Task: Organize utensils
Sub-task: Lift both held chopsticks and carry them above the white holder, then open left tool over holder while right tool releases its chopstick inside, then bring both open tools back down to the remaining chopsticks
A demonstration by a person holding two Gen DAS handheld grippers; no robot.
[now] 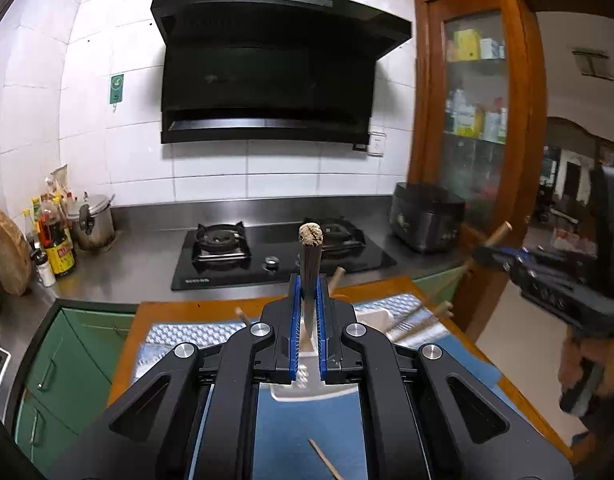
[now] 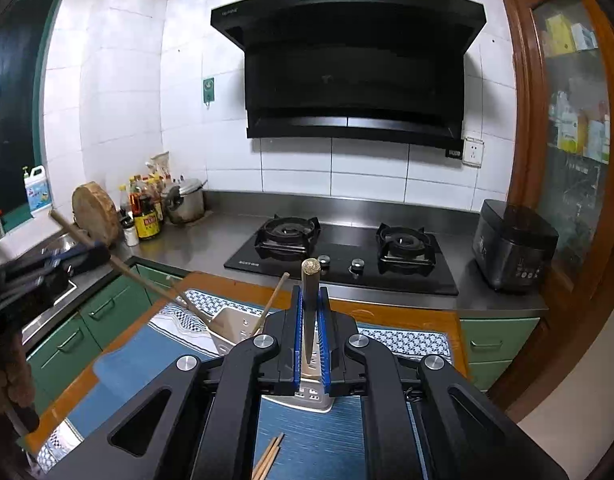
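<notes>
Faintly, range hood [image 1: 267,68] logo reads "Haotaitai".

Both cams sit right behind their own jaws, looking forward over a table toward the gas stove [image 1: 283,248] and range hood [image 2: 351,64]. Each catches the other gripper off to its side.

Wooden table [image 2: 407,312] runs under and ahead of both tools, edge-on to the steel counter [image 2: 195,240]. Blue mat [image 2: 119,364] covers most of it, patterned ends at the far side. On the mat: white holder [image 2: 231,328] just ahead of the tool tips, loose chopsticks [image 2: 269,456] below the tool body.
</notes>
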